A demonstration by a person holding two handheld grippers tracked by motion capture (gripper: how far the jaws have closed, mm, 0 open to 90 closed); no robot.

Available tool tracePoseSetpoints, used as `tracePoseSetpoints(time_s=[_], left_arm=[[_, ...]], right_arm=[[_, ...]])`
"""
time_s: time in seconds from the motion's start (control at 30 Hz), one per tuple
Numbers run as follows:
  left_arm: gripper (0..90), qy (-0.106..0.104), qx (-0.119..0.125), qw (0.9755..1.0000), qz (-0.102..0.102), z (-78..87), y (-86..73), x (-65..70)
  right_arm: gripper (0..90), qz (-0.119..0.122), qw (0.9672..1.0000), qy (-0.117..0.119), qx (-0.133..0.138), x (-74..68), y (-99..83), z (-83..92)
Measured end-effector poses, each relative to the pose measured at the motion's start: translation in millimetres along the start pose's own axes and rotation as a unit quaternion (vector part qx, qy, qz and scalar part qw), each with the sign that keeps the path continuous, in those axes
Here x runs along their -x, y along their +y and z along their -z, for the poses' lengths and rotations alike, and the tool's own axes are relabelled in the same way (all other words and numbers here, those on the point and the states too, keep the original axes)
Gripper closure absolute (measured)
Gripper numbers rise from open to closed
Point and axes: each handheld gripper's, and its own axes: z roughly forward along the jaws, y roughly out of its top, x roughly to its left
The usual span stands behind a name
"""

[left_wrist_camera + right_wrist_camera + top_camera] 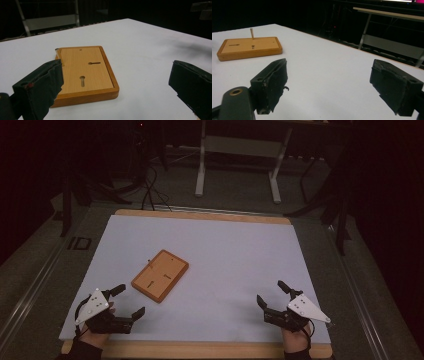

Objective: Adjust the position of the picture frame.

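I see both grippers released, nothing between jaws. Left gripper [125, 301] sits near-left on the white mat [225, 250], wooden board [160, 275] just beyond it, left of center, lying flat w/ a thin peg [251, 33] upright at its far edge. Right gripper [272, 293] near-right, well apart from board.

Orange-brown wooden board [160, 275] (plain, paler centre) on a white table [235, 255]; black fingers [40, 87].

We've got a flat rectangular wooden board [160, 275] lying skewed left of centre on the white table [235, 255], raised rim, two keyhole slots in its face, thin peg [251, 33] standing upright at one edge.
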Motion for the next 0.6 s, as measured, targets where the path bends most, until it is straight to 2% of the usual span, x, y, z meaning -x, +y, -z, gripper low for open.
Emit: tracePoseSetpoints(time_s=[0.17,0.2,0.3,0.33,0.43,0.47,0.57,0.6], left_arm=[[0.1,-0.003,0.000,1.0000,-0.001,0.1,0.1,0.7],[0.1,-0.009,0.001,1.0000,0.002,-0.1,-0.2,0.6],[0.1,-0.012,-0.003,0.9999,0.003,-0.7,-0.7,0.4],[0.1,-0.025,-0.003,0.9997,0.008,-1.2,-0.6,0.9],[0.1,-0.035,-0.004,0.9994,0.004,-1.6,0.1,2.8],[0.1,-0.048,-0.006,0.9988,0.002,-1.9,1.7,5.0],[0.1,-0.049,-0.002,0.9988,-0.001,-1.9,3.2,7.4],[0.1,-0.046,-0.002,0.9989,0.001,-2.0,4.1,8.3]], right_arm=[[14.1,0.008,1.0000,0.001,0.004,-0.5,0.5,1.0],[14.7,0.017,0.9998,-0.001,0.000,-1.7,0.7,0.2],[14.7,0.022,0.9997,0.000,-0.006,-2.4,0.4,-1.0],[14.7,0.020,0.9998,0.003,-0.008,-2.5,0.2,-1.4],[14.6,0.016,0.9998,0.008,-0.010,-1.7,0.0,-1.8],[13.9,0.010,0.9998,0.015,-0.012,-0.6,-0.6,-2.3],[13.4,0.005,0.9997,0.021,-0.014,-0.1,-0.9,-2.8],[13.2,-0.003,0.9997,0.024,-0.007,1.3,-1.0,-1.6]])
